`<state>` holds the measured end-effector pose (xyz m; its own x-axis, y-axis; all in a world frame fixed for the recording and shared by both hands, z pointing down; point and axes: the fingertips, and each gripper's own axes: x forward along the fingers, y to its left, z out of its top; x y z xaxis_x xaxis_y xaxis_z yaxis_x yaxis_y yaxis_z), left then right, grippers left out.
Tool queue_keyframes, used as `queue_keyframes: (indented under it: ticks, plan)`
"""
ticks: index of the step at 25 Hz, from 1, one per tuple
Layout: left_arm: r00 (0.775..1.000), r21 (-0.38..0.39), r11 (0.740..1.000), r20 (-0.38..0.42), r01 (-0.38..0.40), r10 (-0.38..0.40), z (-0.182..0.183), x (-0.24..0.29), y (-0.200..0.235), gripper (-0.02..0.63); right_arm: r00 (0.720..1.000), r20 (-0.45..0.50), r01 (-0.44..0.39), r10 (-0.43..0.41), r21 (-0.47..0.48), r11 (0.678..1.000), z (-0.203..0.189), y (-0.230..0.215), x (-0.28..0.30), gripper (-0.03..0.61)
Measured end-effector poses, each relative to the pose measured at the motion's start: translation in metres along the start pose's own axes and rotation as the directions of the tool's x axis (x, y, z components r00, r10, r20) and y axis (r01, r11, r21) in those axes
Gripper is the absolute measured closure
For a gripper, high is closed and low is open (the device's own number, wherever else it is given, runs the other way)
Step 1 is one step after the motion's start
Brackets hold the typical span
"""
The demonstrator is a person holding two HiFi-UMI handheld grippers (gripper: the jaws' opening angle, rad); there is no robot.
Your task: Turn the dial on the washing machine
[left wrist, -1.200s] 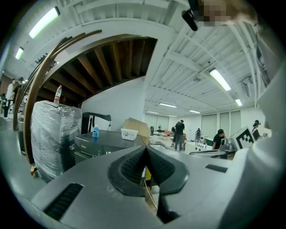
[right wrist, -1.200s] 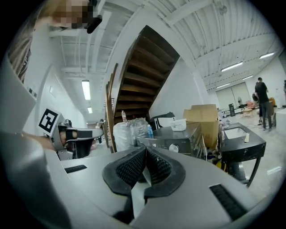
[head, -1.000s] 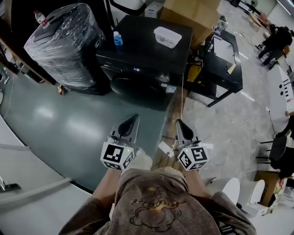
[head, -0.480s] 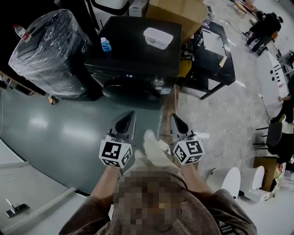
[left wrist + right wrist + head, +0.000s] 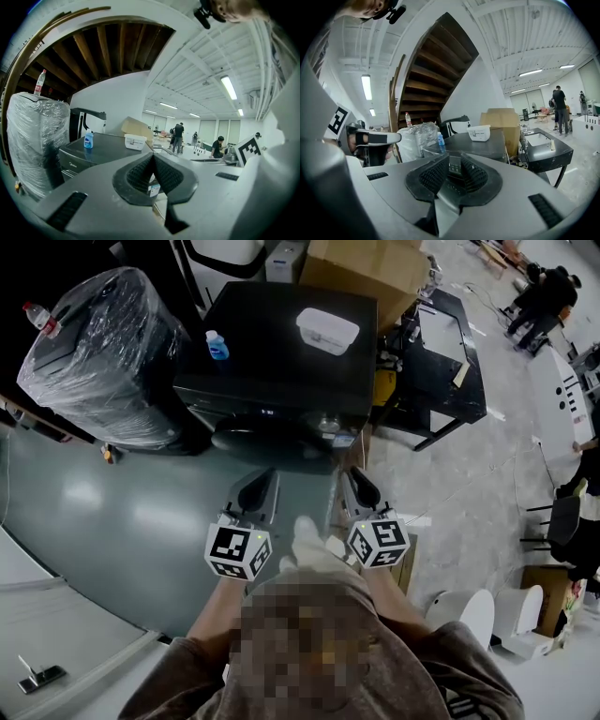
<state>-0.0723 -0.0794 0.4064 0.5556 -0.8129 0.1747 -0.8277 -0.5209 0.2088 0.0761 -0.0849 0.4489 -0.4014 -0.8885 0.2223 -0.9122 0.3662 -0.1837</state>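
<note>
The black washing machine (image 5: 281, 343) stands straight ahead, and its round dial (image 5: 327, 422) shows on the front panel near the right end. Both grippers are held side by side a short way in front of it, touching nothing. My left gripper (image 5: 265, 474) is shut and empty; in the left gripper view (image 5: 153, 157) its pads meet at the tip. My right gripper (image 5: 345, 474) points toward the panel's right end. Its jaws are opening: in the right gripper view (image 5: 454, 161) a narrow gap shows between the pads, with nothing in it.
A blue bottle (image 5: 217, 345) and a white box (image 5: 327, 330) sit on the machine's top. A plastic-wrapped bundle (image 5: 108, 352) stands at its left, a cardboard box (image 5: 352, 273) behind, a low black table (image 5: 441, 362) at its right. People (image 5: 544, 287) stand far right.
The person has stepped toward the washing machine; it now lies closer below both grippers. The two grippers have drawn a little nearer to each other and to its front.
</note>
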Motion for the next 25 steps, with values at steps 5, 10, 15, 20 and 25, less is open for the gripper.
queue_keyframes:
  ticks: [5, 10, 15, 20, 25]
  plan:
    - [1.000, -0.005, 1.000, -0.005, -0.001, 0.001, 0.001, 0.015, 0.008, 0.621, 0.998, -0.059, -0.006, 0.008, 0.028, 1.000, -0.013, -0.007, 0.026, 0.385]
    - [1.000, -0.001, 1.000, -0.026, 0.002, -0.002, -0.006, 0.028, 0.016, 0.621, 0.993, -0.114, 0.040, -0.035, 0.038, 0.998, -0.040, -0.022, 0.063, 0.312]
    - [0.999, 0.002, 1.000, -0.051, -0.004, 0.004, -0.015, 0.038, 0.021, 0.621, 0.982, -0.160, 0.098, -0.096, 0.004, 0.995, -0.062, -0.048, 0.102, 0.313]
    - [0.997, -0.009, 1.000, -0.069, -0.021, 0.020, -0.023, 0.045, 0.029, 0.621, 0.961, -0.228, 0.149, -0.154, -0.036, 0.988, -0.087, -0.072, 0.137, 0.313]
    - [0.995, -0.014, 1.000, -0.093, -0.024, 0.023, -0.032, 0.047, 0.032, 0.621, 0.938, -0.292, 0.175, -0.185, -0.060, 0.983, -0.108, -0.084, 0.161, 0.313]
